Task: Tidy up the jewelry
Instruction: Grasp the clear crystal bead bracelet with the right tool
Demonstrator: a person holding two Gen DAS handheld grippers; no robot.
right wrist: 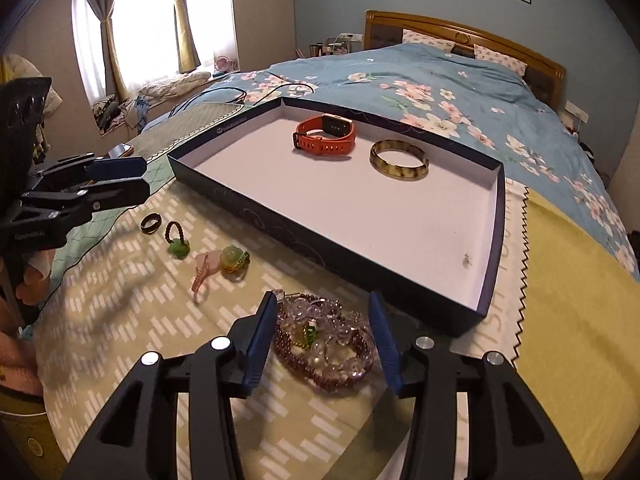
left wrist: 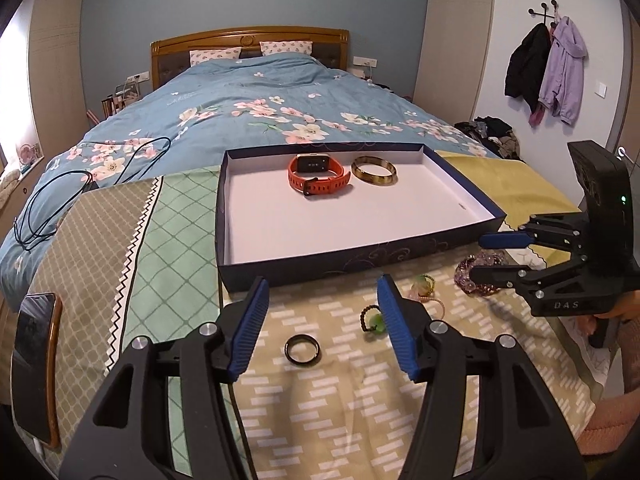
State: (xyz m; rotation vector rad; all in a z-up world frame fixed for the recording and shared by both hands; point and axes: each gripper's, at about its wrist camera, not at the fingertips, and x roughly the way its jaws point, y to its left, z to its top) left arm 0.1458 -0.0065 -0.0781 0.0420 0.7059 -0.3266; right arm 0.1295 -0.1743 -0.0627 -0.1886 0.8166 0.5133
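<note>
Two pieces, an orange watch (left wrist: 318, 176) and a bangle (left wrist: 374, 170), already lie in the box (left wrist: 352, 256). Both grippers gape wide: the left gripper (left wrist: 320, 330) around a dark ring (left wrist: 303, 350), the right gripper (right wrist: 322, 344) around beaded bracelets (right wrist: 326, 350). The slim ring could skid off the pads; loose strands might snag or slip out.

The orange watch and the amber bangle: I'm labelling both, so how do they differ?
The orange watch is a buckled strap with a rectangular screen; the amber bangle is a plain mottled hoop. The watch sits nearer the box's far corner. Both lie inside the box, apart.
</note>
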